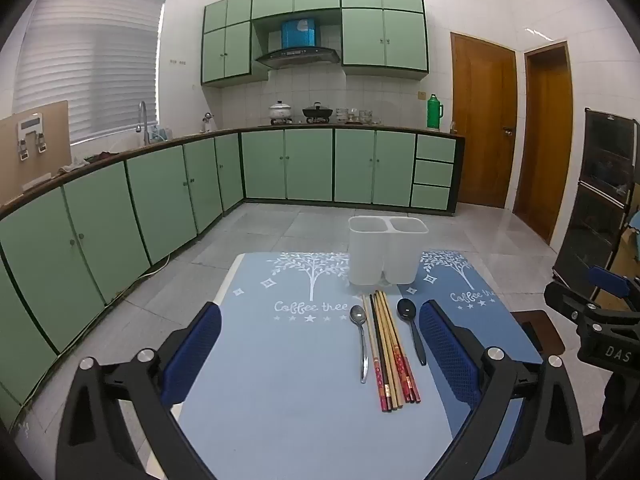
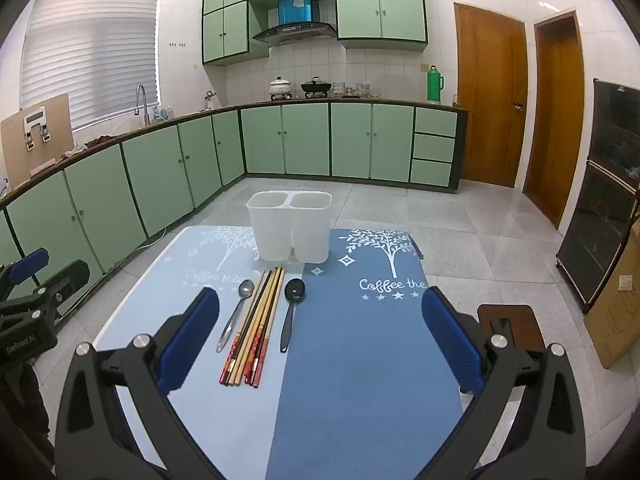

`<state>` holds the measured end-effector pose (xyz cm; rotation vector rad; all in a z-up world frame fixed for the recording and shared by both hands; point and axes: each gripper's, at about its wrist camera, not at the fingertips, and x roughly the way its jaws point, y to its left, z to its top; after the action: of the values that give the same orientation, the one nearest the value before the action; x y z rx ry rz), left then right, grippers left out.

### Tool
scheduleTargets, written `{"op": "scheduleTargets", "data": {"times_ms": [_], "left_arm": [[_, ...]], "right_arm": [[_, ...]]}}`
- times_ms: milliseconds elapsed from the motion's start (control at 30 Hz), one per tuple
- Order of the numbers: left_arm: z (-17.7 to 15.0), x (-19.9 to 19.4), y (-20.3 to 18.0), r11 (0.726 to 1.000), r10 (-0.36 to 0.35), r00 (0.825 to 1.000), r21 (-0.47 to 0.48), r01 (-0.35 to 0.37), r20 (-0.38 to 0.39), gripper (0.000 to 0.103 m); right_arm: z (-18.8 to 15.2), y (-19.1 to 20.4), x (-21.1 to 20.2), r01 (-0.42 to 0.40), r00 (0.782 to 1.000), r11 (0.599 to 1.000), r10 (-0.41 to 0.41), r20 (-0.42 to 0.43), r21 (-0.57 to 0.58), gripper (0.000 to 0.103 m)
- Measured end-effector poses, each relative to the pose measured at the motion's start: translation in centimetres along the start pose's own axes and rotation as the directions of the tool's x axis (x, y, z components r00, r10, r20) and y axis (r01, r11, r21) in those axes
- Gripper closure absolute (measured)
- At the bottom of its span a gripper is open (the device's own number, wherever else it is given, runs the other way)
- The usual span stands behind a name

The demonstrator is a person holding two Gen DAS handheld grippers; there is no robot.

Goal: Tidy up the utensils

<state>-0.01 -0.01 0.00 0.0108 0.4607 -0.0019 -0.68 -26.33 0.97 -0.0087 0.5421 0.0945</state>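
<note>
Blue-padded left gripper [image 1: 320, 344] and right gripper [image 2: 320, 336] hover with jaws wide apart, holding nothing. Beyond them, on the blue placemats [image 2: 360, 340], a steel spoon [image 2: 236, 312], wooden chopsticks [image 2: 256, 328] and a black spoon [image 2: 291, 312] lie side by side. Farther back stands the white two-compartment plastic holder [image 2: 290, 228].

A small table [image 2: 105, 330] with a pale edge stands on a grey tiled floor [image 2: 460, 240]; two placemats cover its top, a light blue mat [image 1: 280, 360] on the left and a darker blue mat [image 2: 360, 360] on the right, each printed with white trees and script; at the far edge a white plastic two-compartment holder [image 2: 290, 226] stands upright across the seam; nearer, side by side, lie a silver metal spoon [image 2: 236, 314], a bundle of wooden chopsticks with red patterned ends [image 2: 256, 324], and a black plastic spoon [image 2: 291, 312]; all bowls and tips point far.
</note>
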Motion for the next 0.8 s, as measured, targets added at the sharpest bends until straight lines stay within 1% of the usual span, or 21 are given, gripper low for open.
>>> {"op": "scheduleTargets", "data": {"times_ms": [33, 400, 433, 600, 800], "left_arm": [[0.01, 0.06, 0.02, 1.000, -0.002, 1.000, -0.003, 0.002, -0.011, 0.006], [0.06, 0.15, 0.48, 1.000, -0.006, 1.000, -0.002, 0.006, -0.003, 0.006], [0.25, -0.23, -0.02, 1.000, 0.003, 1.000, 0.002, -0.003, 0.001, 0.006], [0.54, 0.20, 0.70, 1.000, 0.002, 1.000, -0.001, -0.002, -0.001, 0.006], [0.07, 0.06, 0.16, 1.000, 0.008, 1.000, 0.007, -0.008, 0.003, 0.006]], "right_arm": [[0.00, 0.01, 0.01, -0.001, 1.000, 1.000, 0.001, 0.001, 0.002, 0.005], [0.30, -0.11, 0.07, -0.005, 1.000, 1.000, 0.005, 0.008, 0.014, 0.005], [0.33, -0.14, 0.15, -0.005, 1.000, 1.000, 0.005, 0.008, 0.015, 0.005], [0.35, -0.06, -0.06, -0.004, 1.000, 1.000, 0.004, 0.012, 0.011, 0.005], [0.23, -0.10, -0.40, -0.004, 1.000, 1.000, 0.004, 0.014, 0.013, 0.005]]}}
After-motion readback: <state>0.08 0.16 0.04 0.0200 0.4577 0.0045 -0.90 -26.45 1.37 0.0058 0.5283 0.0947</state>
